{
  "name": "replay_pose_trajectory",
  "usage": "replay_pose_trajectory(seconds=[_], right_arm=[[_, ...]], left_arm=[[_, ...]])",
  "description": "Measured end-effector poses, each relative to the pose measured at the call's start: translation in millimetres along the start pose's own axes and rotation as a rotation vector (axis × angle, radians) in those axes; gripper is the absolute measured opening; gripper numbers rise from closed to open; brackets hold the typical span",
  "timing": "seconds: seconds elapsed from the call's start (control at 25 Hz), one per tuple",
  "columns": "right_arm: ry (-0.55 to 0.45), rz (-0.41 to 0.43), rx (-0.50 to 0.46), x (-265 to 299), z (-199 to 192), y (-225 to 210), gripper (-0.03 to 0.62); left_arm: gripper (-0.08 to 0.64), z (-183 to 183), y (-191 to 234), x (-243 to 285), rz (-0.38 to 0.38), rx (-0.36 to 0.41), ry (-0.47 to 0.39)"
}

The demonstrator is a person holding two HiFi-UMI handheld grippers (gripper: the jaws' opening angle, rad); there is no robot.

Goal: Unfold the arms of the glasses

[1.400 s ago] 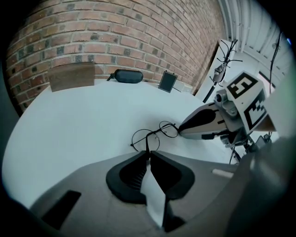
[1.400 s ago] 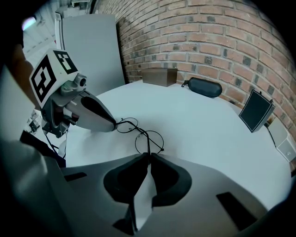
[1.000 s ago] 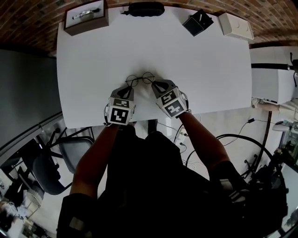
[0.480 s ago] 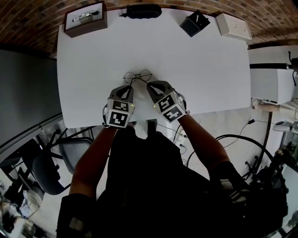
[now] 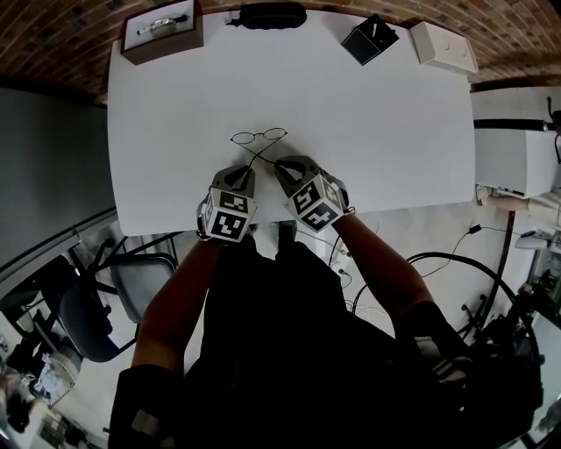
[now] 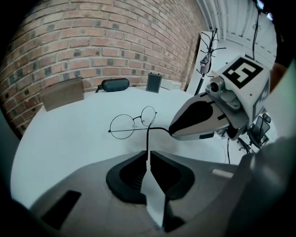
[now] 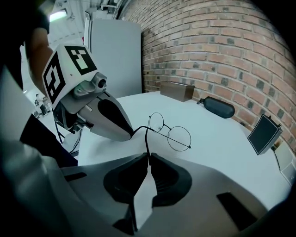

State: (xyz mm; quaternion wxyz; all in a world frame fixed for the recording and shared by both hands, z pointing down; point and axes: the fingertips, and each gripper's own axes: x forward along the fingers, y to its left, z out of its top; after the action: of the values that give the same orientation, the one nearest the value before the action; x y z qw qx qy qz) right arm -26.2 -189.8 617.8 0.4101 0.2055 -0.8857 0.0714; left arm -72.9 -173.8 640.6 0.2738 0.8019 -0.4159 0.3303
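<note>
White table under a brick wall, with the black case at the far edge as my marker. Well on my side of that case, about mid-table, are the glasses, their front running left to right, parallel to the case. Farther from the case again sit both tools, side by side. The left gripper is pinched on the tip of one thin arm, and the right gripper on the tip of the other. As I read it the arms cross, each hinged at the opposite end. Neither gripper is nearer. I judge each tip must swing away from the case, toward me.
</note>
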Motion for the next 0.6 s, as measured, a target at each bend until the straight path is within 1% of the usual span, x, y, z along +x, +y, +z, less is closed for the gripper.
replay_pose_trajectory(seconds=[0.12,0.28,0.48,0.6], right_arm=[[0.014,0.018,0.007,6.2,-5.2,5.7,0.025],[0.021,0.018,0.002,11.8,-6.8,9.8,0.025],[0.038,0.026,-0.017,17.1,-13.9,13.5,0.025],[0.029,0.018,-0.007,17.6,-12.5,12.8,0.025]], left_arm=[[0.035,-5.3,-0.6,4.6,-0.003,0.01,0.021],[0.037,-8.1,-4.7,7.4,-0.01,0.06,0.022],[0.049,-13.9,-12.0,8.6,-0.052,0.029,0.024],[0.14,-13.2,-18.4,9.3,-0.1,0.029,-0.002]])
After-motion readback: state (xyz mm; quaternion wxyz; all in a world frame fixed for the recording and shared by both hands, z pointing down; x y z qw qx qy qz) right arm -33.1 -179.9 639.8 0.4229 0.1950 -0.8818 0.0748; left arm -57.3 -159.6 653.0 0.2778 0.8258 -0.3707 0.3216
